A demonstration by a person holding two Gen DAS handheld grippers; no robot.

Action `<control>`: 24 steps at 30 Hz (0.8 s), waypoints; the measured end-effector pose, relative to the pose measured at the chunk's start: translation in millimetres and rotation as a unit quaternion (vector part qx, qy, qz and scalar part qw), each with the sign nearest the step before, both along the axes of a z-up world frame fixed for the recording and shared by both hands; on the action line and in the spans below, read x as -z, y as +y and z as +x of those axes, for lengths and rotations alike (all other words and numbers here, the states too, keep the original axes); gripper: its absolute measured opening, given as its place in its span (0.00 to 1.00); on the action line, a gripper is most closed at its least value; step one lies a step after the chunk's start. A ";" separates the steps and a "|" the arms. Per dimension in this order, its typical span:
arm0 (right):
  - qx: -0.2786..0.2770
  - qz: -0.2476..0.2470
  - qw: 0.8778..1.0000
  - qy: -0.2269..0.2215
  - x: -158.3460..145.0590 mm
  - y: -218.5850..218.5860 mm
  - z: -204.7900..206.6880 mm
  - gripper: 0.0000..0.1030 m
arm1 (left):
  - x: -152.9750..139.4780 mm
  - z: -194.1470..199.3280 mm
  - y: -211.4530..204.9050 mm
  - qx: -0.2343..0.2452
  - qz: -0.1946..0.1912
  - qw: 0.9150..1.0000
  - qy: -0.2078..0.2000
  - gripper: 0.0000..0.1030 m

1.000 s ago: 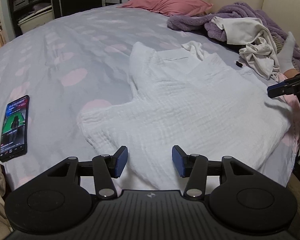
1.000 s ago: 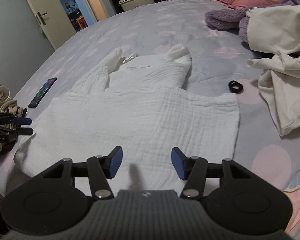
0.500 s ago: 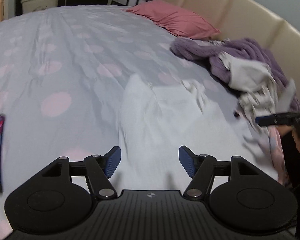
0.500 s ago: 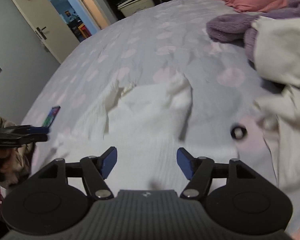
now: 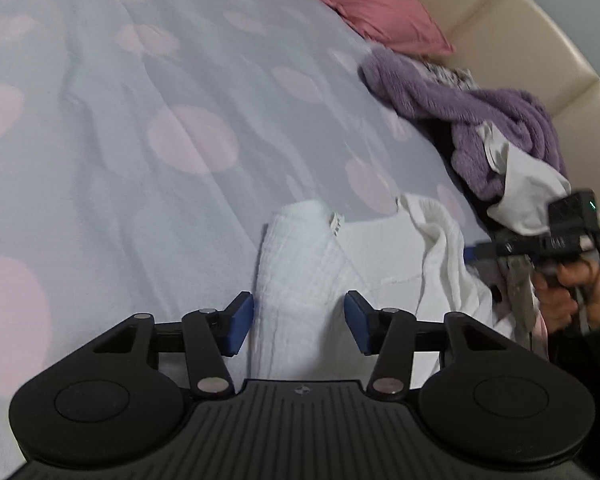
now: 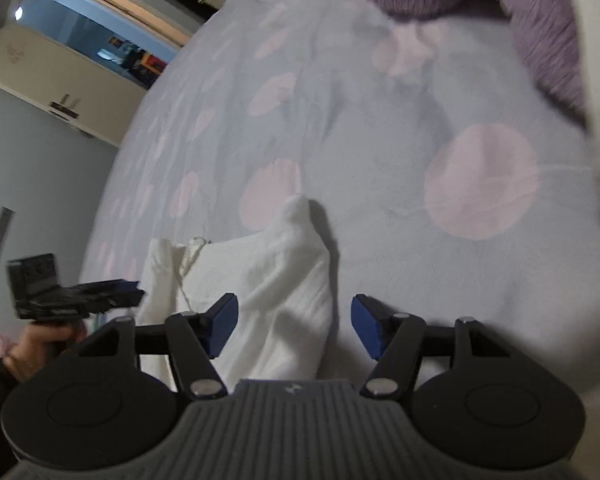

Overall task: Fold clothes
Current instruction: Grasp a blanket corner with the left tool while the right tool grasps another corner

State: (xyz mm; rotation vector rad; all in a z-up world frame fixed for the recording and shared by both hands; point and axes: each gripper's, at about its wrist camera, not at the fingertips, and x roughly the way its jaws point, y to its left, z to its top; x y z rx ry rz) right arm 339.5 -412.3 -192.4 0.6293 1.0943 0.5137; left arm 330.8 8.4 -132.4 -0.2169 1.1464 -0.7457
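Note:
A white crinkled garment lies flat on the bed, its two shoulder straps pointing away from me. My left gripper hangs just over the left strap, blue pads on either side of it, jaws closing but not pressing the cloth. My right gripper hovers the same way over the right strap, jaws closing, its right pad clear of the fabric. Each gripper shows in the other's view: the right gripper held by a hand at the right edge, the left gripper at the left edge.
The bed sheet is grey with pink dots. A purple fleece blanket and a cream garment are heaped at the right, by a pink pillow and the padded headboard. An open doorway is at far left.
Both grippers have travelled forward from the garment's hem to its shoulder straps and tilted downward. The phone has left the left wrist view. Both jaws widened, then narrowed again.

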 end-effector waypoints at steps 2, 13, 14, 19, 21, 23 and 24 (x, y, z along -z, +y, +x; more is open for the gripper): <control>-0.010 0.018 1.000 0.001 5.5 4.0 8.1 0.60 | 4.2 5.7 0.1 0.005 -0.017 1.000 0.010 0.46; -0.026 0.032 0.999 -0.031 0.1 22.6 23.5 0.14 | 5.8 25.8 -1.9 -0.014 -0.066 0.998 0.010 0.05; -0.027 0.041 0.998 -0.042 -6.5 21.1 19.9 0.14 | -0.5 20.3 -2.4 -0.005 -0.078 0.997 -0.003 0.05; -0.043 0.059 0.992 -0.106 -59.6 18.1 -14.6 0.14 | -48.6 -15.9 4.7 0.016 -0.122 0.989 -0.076 0.05; -0.055 0.067 0.987 -0.135 -84.4 18.2 -37.0 0.14 | -73.2 -37.6 14.4 0.021 -0.140 0.984 -0.110 0.05; -0.072 0.077 0.981 -0.164 -108.3 19.7 -65.1 0.14 | -96.2 -67.6 24.9 0.034 -0.155 0.977 -0.144 0.05; -0.081 0.078 0.978 -0.176 -117.7 21.2 -81.5 0.14 | -107.1 -83.3 30.2 0.041 -0.163 0.973 -0.160 0.05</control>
